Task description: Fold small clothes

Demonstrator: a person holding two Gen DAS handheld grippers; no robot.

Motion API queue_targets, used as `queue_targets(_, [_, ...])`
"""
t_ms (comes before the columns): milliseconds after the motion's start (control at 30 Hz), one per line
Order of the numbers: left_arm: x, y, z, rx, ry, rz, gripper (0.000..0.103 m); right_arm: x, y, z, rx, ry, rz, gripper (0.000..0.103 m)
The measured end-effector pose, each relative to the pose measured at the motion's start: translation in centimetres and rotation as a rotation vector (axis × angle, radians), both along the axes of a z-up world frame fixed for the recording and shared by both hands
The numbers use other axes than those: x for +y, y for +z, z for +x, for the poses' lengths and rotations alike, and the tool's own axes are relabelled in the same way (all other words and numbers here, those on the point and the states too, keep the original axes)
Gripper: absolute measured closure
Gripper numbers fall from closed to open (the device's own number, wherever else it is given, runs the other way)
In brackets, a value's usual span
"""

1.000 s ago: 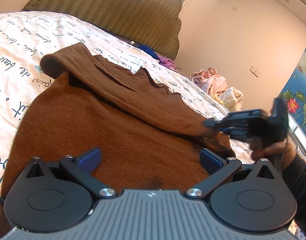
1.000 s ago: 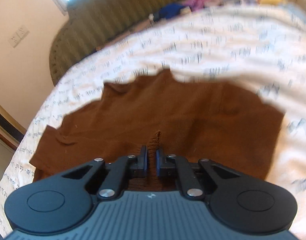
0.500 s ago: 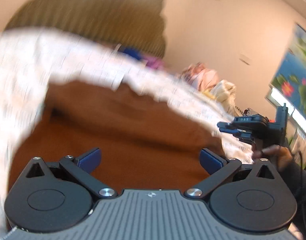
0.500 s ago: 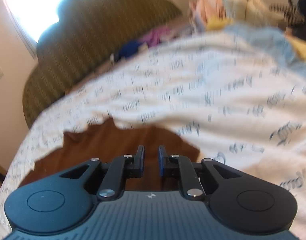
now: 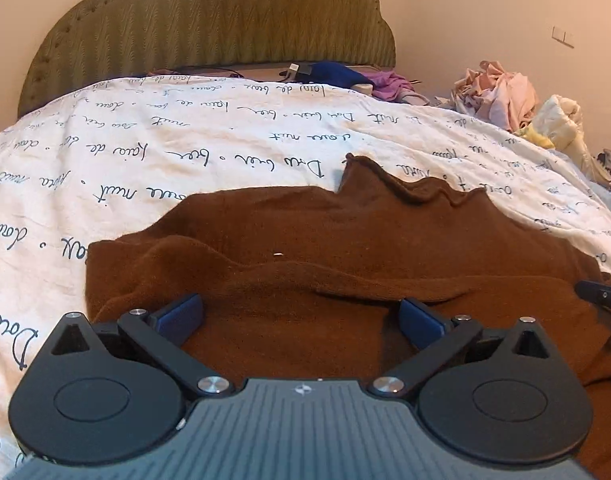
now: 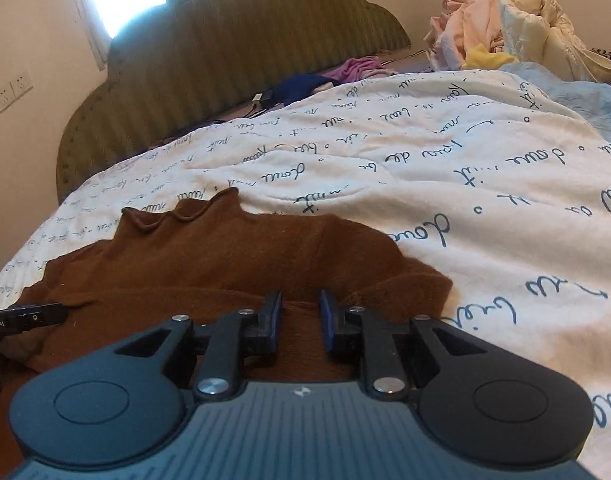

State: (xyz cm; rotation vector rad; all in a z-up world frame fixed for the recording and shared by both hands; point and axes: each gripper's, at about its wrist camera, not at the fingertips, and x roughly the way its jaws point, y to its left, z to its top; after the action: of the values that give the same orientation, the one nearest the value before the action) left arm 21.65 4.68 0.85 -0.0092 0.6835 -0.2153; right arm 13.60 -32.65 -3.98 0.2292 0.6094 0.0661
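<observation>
A brown knit sweater [image 5: 325,240] lies on the white bedcover with blue script [image 5: 145,152], its sleeves folded across the body and its wavy collar pointing toward the headboard. It also shows in the right wrist view [image 6: 225,256]. My left gripper [image 5: 301,318] is wide open and empty, low over the near part of the sweater. My right gripper [image 6: 300,314] is open with a narrow gap and holds nothing, just above the sweater's near right part. Each gripper's tip shows at the edge of the other's view.
A green padded headboard [image 5: 225,28] stands at the far end of the bed. Blue and purple clothes [image 5: 345,76] lie by it. A pile of pink and cream laundry [image 5: 505,96] sits at the far right. A light blue cloth [image 6: 565,84] lies beside that pile.
My right gripper let go of the sweater fold it was pinching and drew back, jaws slightly apart. Both cameras swung round toward the headboard. The left gripper stayed wide open.
</observation>
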Motion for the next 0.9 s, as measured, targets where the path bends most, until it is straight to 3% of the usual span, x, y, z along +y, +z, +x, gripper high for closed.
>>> queue_targets(133, [-1.5,1.2,-2.0,-0.014,0.023,0.097,0.001,1.7,2.1,-0.6,0.021,-0.072,-0.097,0.081])
queue_targets(167, [-1.4,1.8,-3.5,-0.022,0.017,0.094,0.001,2.0,3.0,-1.7,0.014,-0.082,-0.089,0.076])
queue_targets(233, [-0.7,2.9,-7.0,-0.051,-0.019,0.026,0.000,2.6,4.0,-4.5,-0.033,-0.018,-0.018,0.053])
queue_targets(267, [-0.6,3.0,-8.3,-0.071,-0.054,-0.018,0.000,3.2,4.0,-5.4,-0.048,0.037,-0.012,0.024])
queue_targets(300, [-0.7,2.8,-9.0,-0.076,-0.087,-0.034,0.000,4.1,3.7,-6.1,-0.057,0.087,-0.034,0.010])
queue_targets(400, [-2.1,0.7,-8.3,0.006,-0.105,0.081,0.000,5.7,0.9,-4.9,0.051,0.109,-0.171,0.010])
queue_targets(467, [-1.8,0.8,-8.4,0.016,-0.066,0.085,0.002,5.0,0.8,-4.9,0.046,0.076,-0.165,0.010])
queue_targets(533, [-0.5,2.4,-10.1,-0.006,-0.054,0.013,0.001,4.2,2.9,-6.3,0.061,0.039,-0.098,0.010])
queue_targets(633, [2.3,4.1,-14.1,-0.011,-0.033,-0.074,0.000,1.9,4.8,-10.8,0.038,0.105,0.073,0.010])
queue_targets(700, [4.6,4.0,-17.1,0.015,-0.021,-0.127,0.000,0.0,4.4,-14.0,0.115,0.117,0.137,0.010])
queue_targets(800, [8.3,2.2,-20.2,0.128,0.002,-0.246,0.000,-3.1,2.2,-17.8,0.233,0.066,0.236,0.011])
queue_targets(900, [11.1,0.9,-21.9,0.125,0.046,-0.419,0.001,-3.1,1.8,-20.1,0.232,0.116,0.291,0.014])
